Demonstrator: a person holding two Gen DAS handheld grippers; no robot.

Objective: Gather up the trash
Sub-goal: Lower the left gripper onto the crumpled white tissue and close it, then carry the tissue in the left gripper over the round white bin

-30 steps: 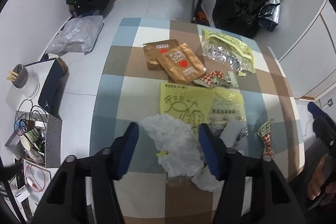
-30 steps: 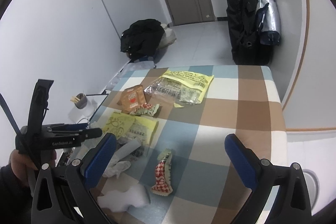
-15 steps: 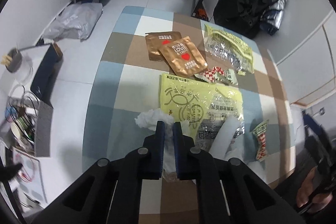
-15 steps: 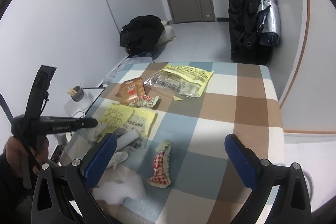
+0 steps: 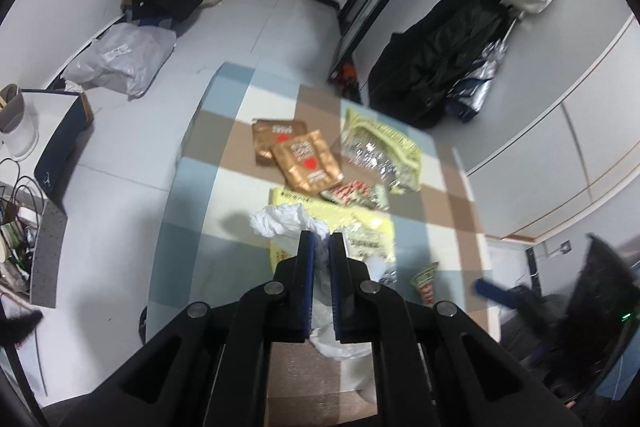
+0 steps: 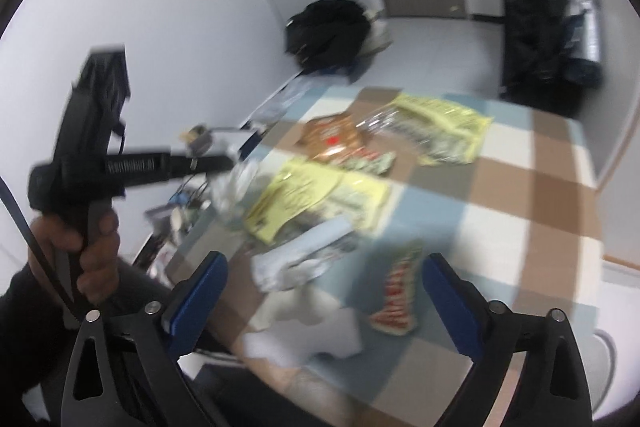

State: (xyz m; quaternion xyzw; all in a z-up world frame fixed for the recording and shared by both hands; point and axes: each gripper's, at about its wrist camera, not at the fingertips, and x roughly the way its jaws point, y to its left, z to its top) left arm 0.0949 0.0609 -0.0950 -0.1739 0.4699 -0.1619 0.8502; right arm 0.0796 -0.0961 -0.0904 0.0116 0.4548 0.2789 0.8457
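- White crumpled tissue (image 5: 286,223) is clamped in the left hand-held gripper (image 5: 321,247), raised off the checked counter (image 5: 208,187).
- Right hand-held gripper (image 6: 324,291) is held wide apart, nothing gripped, over a red-and-white wrapper (image 6: 396,301).

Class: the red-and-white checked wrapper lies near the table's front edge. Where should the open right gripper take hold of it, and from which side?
Grip the red-and-white wrapper across its narrow middle, coming straight down from above. It lies flat and long, so jaws closing across its width should pinch it. The right gripper, already open, is near it.
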